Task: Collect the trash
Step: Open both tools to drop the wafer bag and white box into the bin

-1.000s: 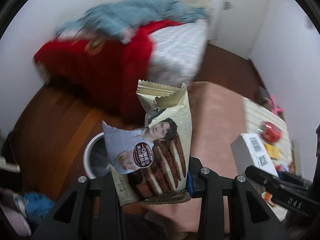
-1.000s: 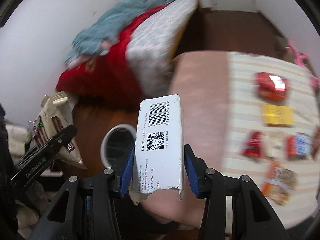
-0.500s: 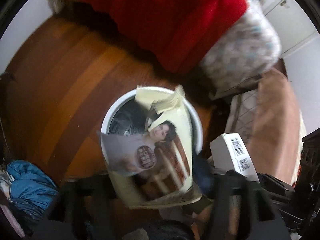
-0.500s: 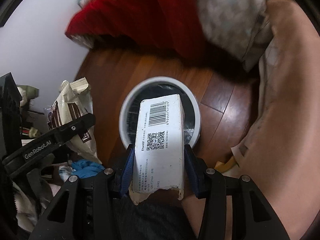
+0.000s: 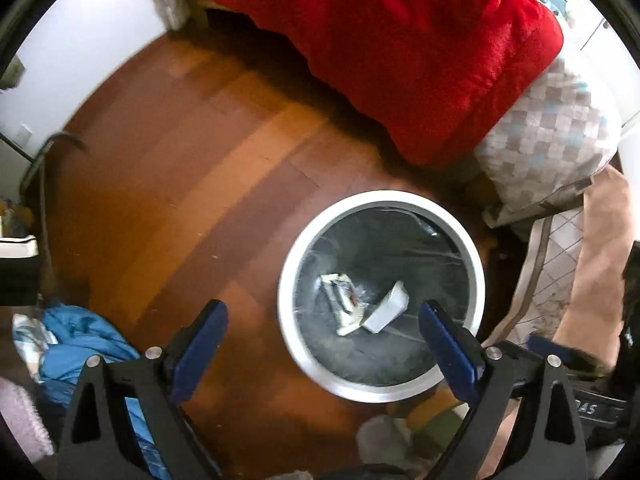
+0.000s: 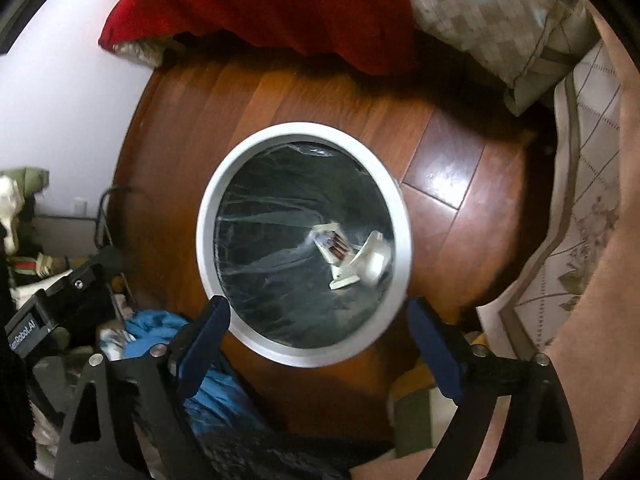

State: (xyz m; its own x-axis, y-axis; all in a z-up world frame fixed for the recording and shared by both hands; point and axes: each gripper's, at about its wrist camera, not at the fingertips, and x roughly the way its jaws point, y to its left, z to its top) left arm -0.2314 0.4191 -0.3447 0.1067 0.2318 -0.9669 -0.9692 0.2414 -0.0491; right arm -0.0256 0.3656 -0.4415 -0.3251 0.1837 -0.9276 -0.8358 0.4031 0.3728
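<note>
Both the left gripper (image 5: 322, 328) and right gripper (image 6: 318, 322) stand wide open and empty above the waste bin (image 5: 286, 276), where snack wrapper (image 5: 340, 310) and white carton (image 5: 388, 306) lie; risk: withdrawing fingers could catch the rim and tip it.

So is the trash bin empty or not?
Not empty: the snack wrapper and white box lie at the bottom of the lined trash bin.

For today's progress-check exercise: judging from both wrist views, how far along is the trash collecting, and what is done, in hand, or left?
Done: the snack wrapper and the white box lie at the bottom of the lined trash bin, touching each other. In hand: nothing; the left tool and right tool hang open above the bin. Left: these views show no other trash, so anything remaining lies out of frame.
</note>
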